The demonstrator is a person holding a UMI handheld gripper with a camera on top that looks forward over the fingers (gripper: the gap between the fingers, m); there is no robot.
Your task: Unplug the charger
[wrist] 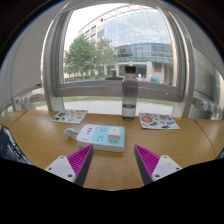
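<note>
A light blue and white power strip (101, 136) lies flat on the wooden table (40, 140), just ahead of my fingers. A white charger (114, 134) is plugged into its right part. My gripper (113, 160) is open and empty, hovering above the table just short of the strip. The pink pads (82, 158) stand wide apart, with bare table between them.
A clear water bottle (129, 96) stands beyond the strip by the window. Printed cards lie at the far left (68, 117) and far right (159, 122) of the table. A dark object (10, 148) sits at the table's left edge. The window ledge (120, 92) bounds the table behind.
</note>
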